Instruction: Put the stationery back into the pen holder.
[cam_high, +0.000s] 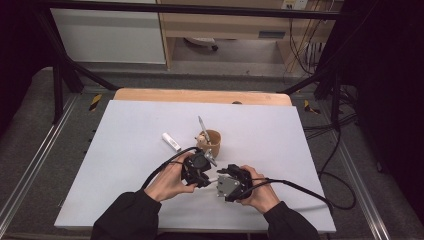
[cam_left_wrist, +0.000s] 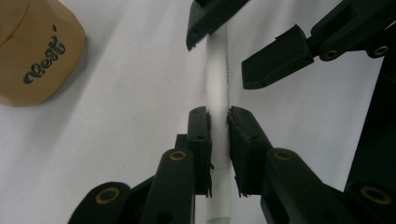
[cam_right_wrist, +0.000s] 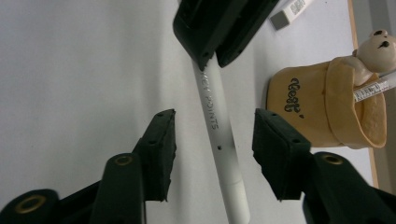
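High view: we see both grippers meet just in front of the tan bear-decorated pen cup (cam_high: 210, 141), left gripper (cam_high: 199, 167) nearer it, right gripper (cam_high: 220, 181) facing it. Left gripper view: our jaws are clamped on the slim white pen (cam_left_wrist: 217, 88), its long axis running straight ahead. Right gripper view: the pen (cam_right_wrist: 217, 126) lies lengthwise between our half-open jaws, untouched, the cup to its right.

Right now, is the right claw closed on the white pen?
Not yet: in the right gripper view the white pen lies between the right claw pads, with gaps either side.
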